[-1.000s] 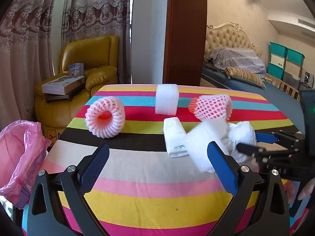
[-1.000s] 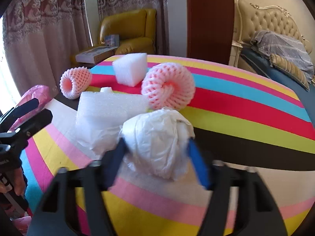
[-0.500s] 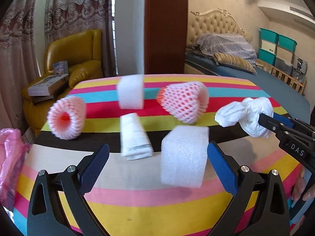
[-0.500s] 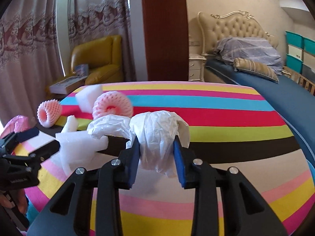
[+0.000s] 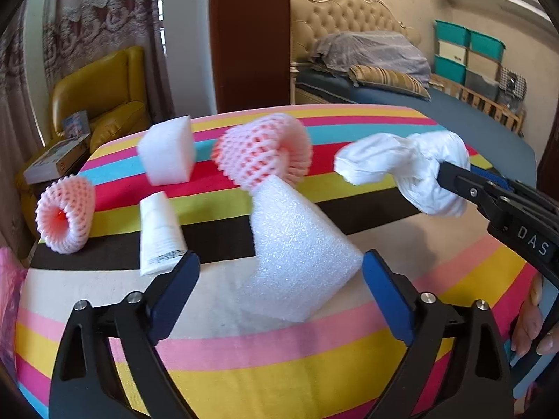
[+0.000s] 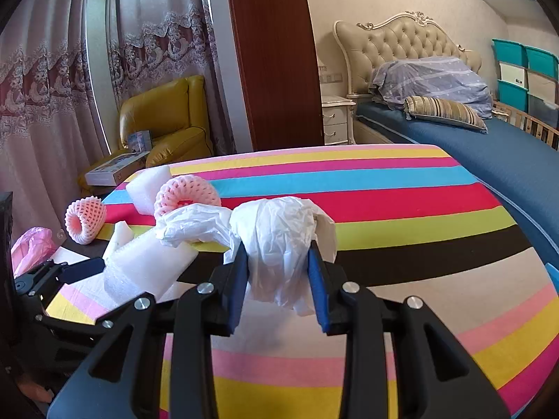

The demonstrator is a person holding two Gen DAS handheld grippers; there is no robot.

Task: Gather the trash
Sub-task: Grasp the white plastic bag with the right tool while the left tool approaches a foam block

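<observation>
On the striped table (image 5: 279,349) lies a big white foam block (image 5: 297,244), between the fingers of my left gripper (image 5: 279,262). Its jaws are closing; the left pad is still clear of the foam. My right gripper (image 6: 277,249) is shut on a crumpled white plastic bag (image 6: 279,241) and holds it above the cloth, to the right in the left wrist view (image 5: 419,174). Further back lie two pink foam nets (image 5: 269,150) (image 5: 66,216), a smaller foam block (image 5: 167,153) and a white folded packet (image 5: 159,234).
A pink trash bag (image 6: 31,248) hangs off the table's left edge. Beyond the table stand a yellow armchair (image 6: 167,118) with boxes on it, a brown door panel (image 6: 276,56) and a blue bed (image 6: 471,139). A person's fingers (image 5: 527,328) show at the right edge.
My left gripper moved in until the big foam block lay between its fingers. My right gripper shut on the white bag, lifted it from beside the block and carried it right.
</observation>
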